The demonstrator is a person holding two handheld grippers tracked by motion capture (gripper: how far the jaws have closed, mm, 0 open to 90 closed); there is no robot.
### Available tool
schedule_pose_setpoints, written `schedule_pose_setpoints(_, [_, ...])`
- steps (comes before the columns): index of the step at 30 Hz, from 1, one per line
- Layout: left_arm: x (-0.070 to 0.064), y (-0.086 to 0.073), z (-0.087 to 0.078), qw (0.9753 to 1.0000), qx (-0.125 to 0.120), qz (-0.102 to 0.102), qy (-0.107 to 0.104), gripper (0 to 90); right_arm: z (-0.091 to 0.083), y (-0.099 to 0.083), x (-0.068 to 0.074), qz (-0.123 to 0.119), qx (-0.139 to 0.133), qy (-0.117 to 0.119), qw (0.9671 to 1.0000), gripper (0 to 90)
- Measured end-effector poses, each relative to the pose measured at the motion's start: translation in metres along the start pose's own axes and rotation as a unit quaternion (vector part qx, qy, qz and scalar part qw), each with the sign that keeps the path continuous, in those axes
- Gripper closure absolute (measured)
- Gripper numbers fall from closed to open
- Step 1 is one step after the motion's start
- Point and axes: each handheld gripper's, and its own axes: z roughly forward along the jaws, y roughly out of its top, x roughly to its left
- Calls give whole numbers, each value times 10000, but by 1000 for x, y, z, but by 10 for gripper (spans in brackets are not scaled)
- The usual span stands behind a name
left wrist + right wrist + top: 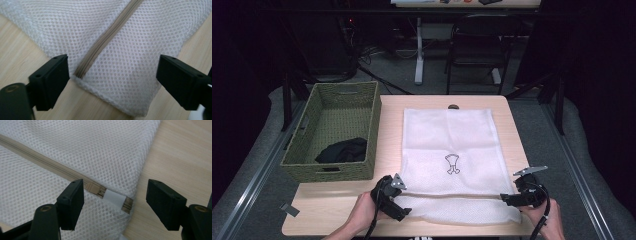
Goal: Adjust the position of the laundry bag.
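Note:
A white mesh laundry bag lies flat on the wooden table, a small dark emblem at its middle. A beige zipper runs across its near part. My left gripper is at the bag's near left corner, open, with the zipper's end between its jaws. My right gripper is at the near right corner, open, jaws on either side of the zipper pull and a white tab. Neither pair of jaws clamps the mesh.
A green woven basket stands at the table's left with a black garment inside. A small dark object sits at the table's far edge. Beyond the table are a chair and a desk leg.

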Motion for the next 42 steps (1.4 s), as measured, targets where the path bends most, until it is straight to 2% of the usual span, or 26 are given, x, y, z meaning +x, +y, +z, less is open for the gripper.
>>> schedule_pose_setpoints(1, [-1, 1, 2, 10000, 26, 11, 3, 166, 3, -1, -4, 109, 123, -13, 9999, 340])
schedule_pose_setpoints(3, [-2, 1, 5, 10000, 64, 21, 33, 222, 3, -1, -5, 138, 157, -1, 9998, 353])
schedule_pose_setpoints(4, [-3, 1, 5, 9999, 73, 2, 141, 238, 5, -2, -6, 236, 259, -37, 9994, 393])
schedule_pose_setpoints(7, [-1, 0, 5, 9998, 62, 7, 179, 301, 7, -4, -8, 286, 396, -78, 9988, 433])
schedule_pose_setpoints(8, [1, -1, 5, 9998, 20, -79, 196, 330, 8, -4, -8, 309, 435, -75, 9985, 452])
schedule_pose_setpoints(9, [1, -1, 5, 9998, 20, -79, 196, 357, 8, -4, -8, 309, 435, -75, 9985, 452])
schedule_pose_setpoints(11, [5, -3, 5, 9995, -19, -207, 239, 441, 10, -4, -9, 404, 596, -96, 9974, 508])
schedule_pose_setpoints(14, [8, -4, 4, 9993, -52, -256, 269, 521, 12, -5, -9, 398, 604, -43, 9974, 544])
schedule_pose_setpoints(16, [9, -5, 4, 9993, -68, -285, 228, 543, 12, -4, -7, 321, 608, -77, 9976, 606])
schedule_pose_setpoints(17, [9, -5, 4, 9993, -64, -269, 265, 543, 12, -4, -7, 321, 608, -77, 9976, 606])
schedule_pose_setpoints(18, [9, -5, 4, 9992, -64, -209, 346, 579, 13, -4, -6, 285, 569, -66, 9979, 647])
schedule_pose_setpoints(19, [9, -6, 5, 9992, -66, -220, 335, 592, 12, -4, -6, 237, 609, -95, 9978, 659])
schedule_pose_setpoints(20, [9, -6, 5, 9991, -51, -213, 350, 603, 12, -4, -4, 291, 622, -112, 9976, 681])
schedule_pose_setpoints(21, [10, -6, 5, 9991, -53, -206, 359, 617, 13, -3, -5, 176, 611, -116, 9979, 690])
schedule_pose_setpoints(25, [13, -5, 5, 9993, -26, -210, 294, 691, 14, -1, -4, 113, 639, -104, 9978, 736])
schedule_pose_setpoints(30, [15, -4, 5, 9993, -15, -126, 359, 780, 15, 1, 0, 17, 614, -83, 9981, 775])
schedule_pose_setpoints(32, [14, -4, 4, 9990, 17, -1, 442, 833, 15, 2, 3, -91, 531, -64, 9985, 796])
schedule_pose_setpoints(38, [19, -7, 2, 9986, 37, -6, 522, 841, 18, 13, 12, -362, 377, -168, 9985, 811])
schedule_pose_setpoints(42, [27, -10, -1, 9986, 82, -54, 512, 841, 20, 18, 15, -403, 366, -121, 9984, 812])
